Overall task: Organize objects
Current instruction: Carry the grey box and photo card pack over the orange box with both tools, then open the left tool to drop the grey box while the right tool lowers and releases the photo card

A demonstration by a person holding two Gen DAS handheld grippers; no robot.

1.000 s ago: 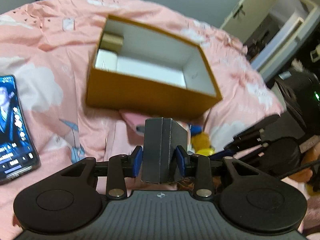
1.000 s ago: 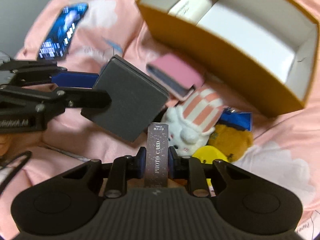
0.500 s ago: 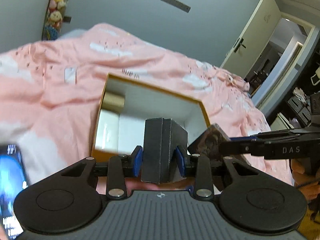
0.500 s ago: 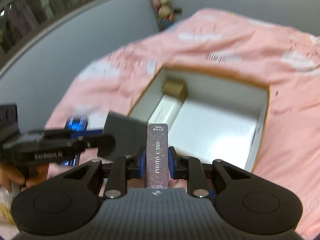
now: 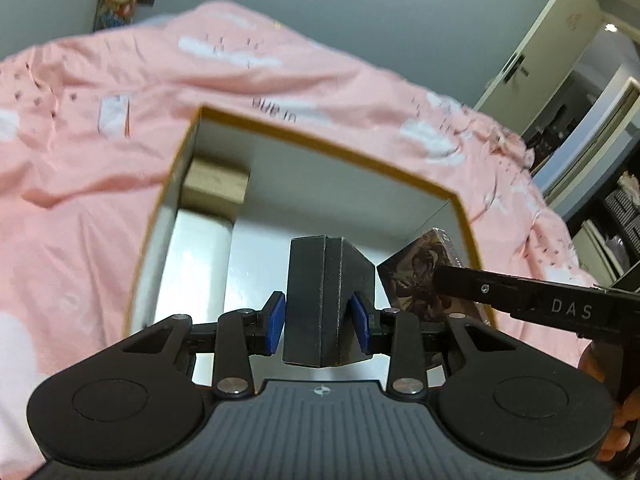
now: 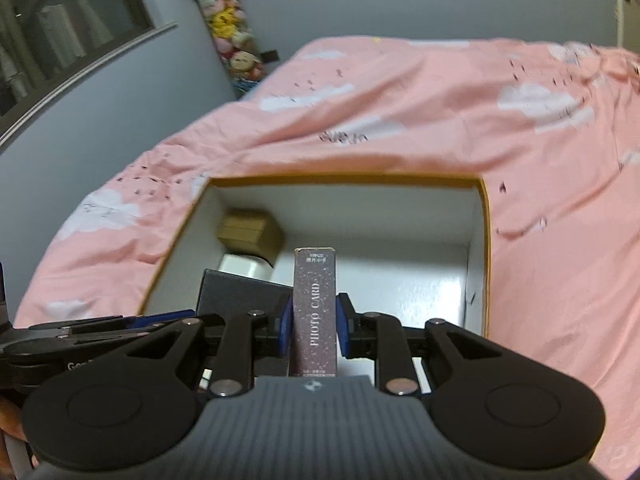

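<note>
My left gripper (image 5: 320,322) is shut on a dark grey box (image 5: 324,300), held over the near edge of an open orange storage box (image 5: 336,148) with a white inside. My right gripper (image 6: 314,330) is shut on a slim photo card box (image 6: 315,308), standing on end between the blue pads. In the left wrist view the photo card box (image 5: 420,276) shows its printed face at the right, with the right gripper's finger across it. In the right wrist view the dark grey box (image 6: 236,294) sits left of it. Both hover above the storage box (image 6: 486,240).
Inside the storage box lie a small tan box (image 5: 216,186) in the far left corner and a white box (image 5: 196,264) in front of it. The box rests on a pink cloud-print bedspread (image 6: 400,112). A door (image 5: 552,52) stands at the right, plush toys (image 6: 228,28) hang by the wall.
Both grippers have moved forward from the clutter on the bed to over the storage box's opening, each keeping its box. The phone and plush toys have dropped out of view.
</note>
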